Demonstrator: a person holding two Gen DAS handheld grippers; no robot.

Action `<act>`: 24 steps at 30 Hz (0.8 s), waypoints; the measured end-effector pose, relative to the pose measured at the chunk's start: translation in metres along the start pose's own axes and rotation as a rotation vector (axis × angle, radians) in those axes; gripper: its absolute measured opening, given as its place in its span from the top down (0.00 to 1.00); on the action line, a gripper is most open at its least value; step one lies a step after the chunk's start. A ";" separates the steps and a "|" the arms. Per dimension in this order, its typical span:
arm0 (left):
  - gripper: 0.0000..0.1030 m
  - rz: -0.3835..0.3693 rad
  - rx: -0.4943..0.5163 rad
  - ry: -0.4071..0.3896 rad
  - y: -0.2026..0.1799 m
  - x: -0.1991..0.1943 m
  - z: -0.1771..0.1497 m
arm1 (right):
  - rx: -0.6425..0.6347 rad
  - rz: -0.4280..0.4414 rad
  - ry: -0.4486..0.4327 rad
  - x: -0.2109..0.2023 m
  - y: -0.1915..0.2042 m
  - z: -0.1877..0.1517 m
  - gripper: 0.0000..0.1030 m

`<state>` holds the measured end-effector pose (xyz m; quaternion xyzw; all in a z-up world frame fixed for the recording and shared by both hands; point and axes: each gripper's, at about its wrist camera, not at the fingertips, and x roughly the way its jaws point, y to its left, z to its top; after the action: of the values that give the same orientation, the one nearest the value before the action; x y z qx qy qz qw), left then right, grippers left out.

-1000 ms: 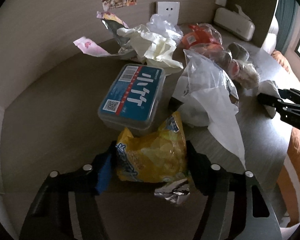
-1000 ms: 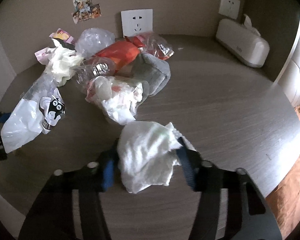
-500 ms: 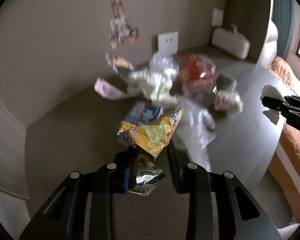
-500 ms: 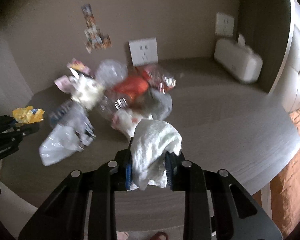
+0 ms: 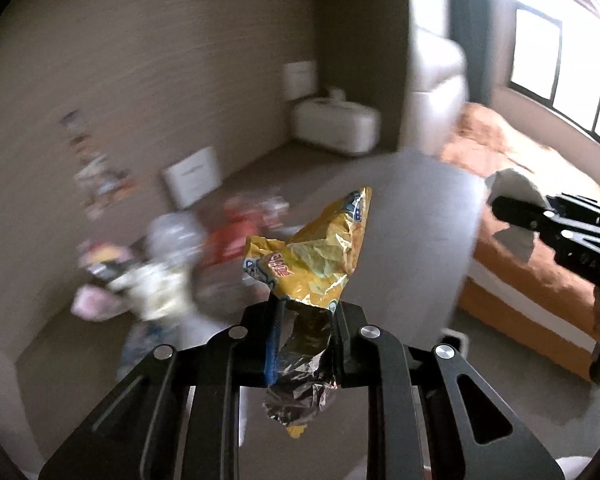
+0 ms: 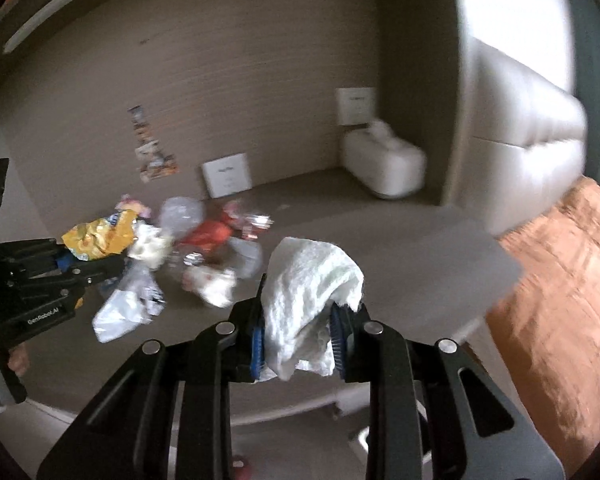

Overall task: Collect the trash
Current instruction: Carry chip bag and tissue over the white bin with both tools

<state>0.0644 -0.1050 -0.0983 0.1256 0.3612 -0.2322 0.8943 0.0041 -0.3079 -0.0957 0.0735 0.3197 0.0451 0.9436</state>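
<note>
My left gripper (image 5: 305, 334) is shut on a crumpled yellow snack bag (image 5: 312, 260) and holds it high above the table. It also shows at the left of the right wrist view (image 6: 66, 268) with the bag (image 6: 98, 238). My right gripper (image 6: 298, 338) is shut on a crumpled white tissue (image 6: 310, 288), lifted clear of the table; it shows at the right of the left wrist view (image 5: 512, 210). A pile of trash (image 6: 192, 248) lies on the brown table (image 6: 400, 256) near the wall: white wrappers, a red packet, clear plastic bags. It is blurred in the left wrist view (image 5: 172, 264).
A white tissue box (image 6: 384, 168) stands at the table's back right corner, below a wall socket (image 6: 354, 106). Another socket plate (image 6: 228, 174) and stickers (image 6: 152, 152) are on the wall. A bed with an orange cover (image 6: 560, 304) and white headboard (image 6: 524, 104) lies right of the table.
Both grippers have risen and pulled back from the table with their trash; the trash pile now looks smaller and farther. The views have swung right toward the bed.
</note>
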 end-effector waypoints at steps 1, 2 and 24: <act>0.81 -0.034 0.021 0.001 -0.014 0.006 0.004 | 0.014 -0.019 0.000 -0.004 -0.008 -0.004 0.73; 0.81 -0.060 0.037 0.003 -0.024 0.010 0.007 | 0.032 -0.040 0.005 -0.008 -0.017 -0.008 0.73; 0.81 -0.405 0.332 0.277 -0.256 0.202 -0.035 | 0.334 -0.253 0.203 0.041 -0.180 -0.149 0.73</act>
<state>0.0416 -0.3774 -0.2802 0.2259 0.4547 -0.4425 0.7392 -0.0474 -0.4634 -0.2675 0.1831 0.4225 -0.1197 0.8796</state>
